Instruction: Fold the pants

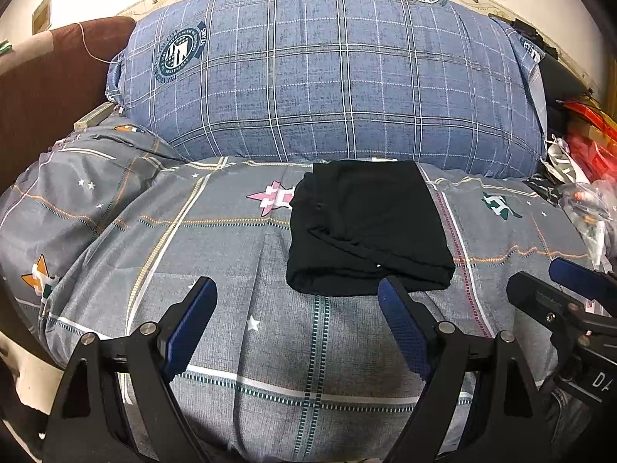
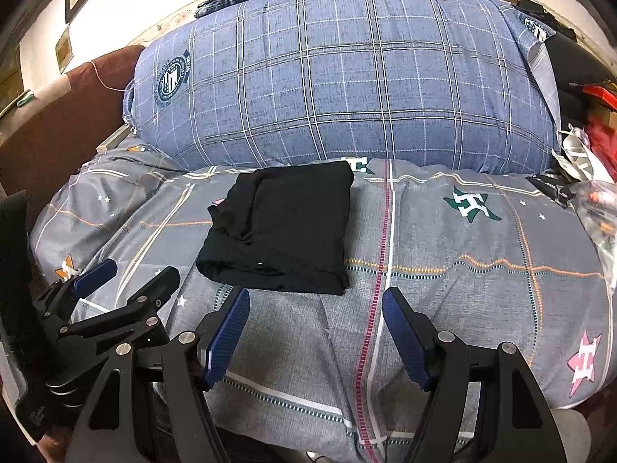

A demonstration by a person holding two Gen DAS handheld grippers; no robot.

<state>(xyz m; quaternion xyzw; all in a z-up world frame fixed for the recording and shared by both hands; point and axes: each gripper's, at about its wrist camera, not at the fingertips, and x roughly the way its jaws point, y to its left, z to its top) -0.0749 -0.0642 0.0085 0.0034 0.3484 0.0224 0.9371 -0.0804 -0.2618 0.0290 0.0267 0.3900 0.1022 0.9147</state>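
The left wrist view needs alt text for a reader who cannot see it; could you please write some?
Folded black fabric pants lie on a grey patterned bedsheet, before a blue plaid pillow. The open left gripper hovers empty in front, with the right gripper at the right edge.

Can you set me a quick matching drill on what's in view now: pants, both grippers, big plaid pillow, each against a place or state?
Things:
1. black pants
2. left gripper
3. right gripper
4. blue plaid pillow

States:
A. open, seen at the right edge of the left wrist view
B. folded flat on the grey bedspread
C. behind the pants
D. open, beside the pants' near-left corner

Pairs: 1-B, 2-D, 3-A, 4-C
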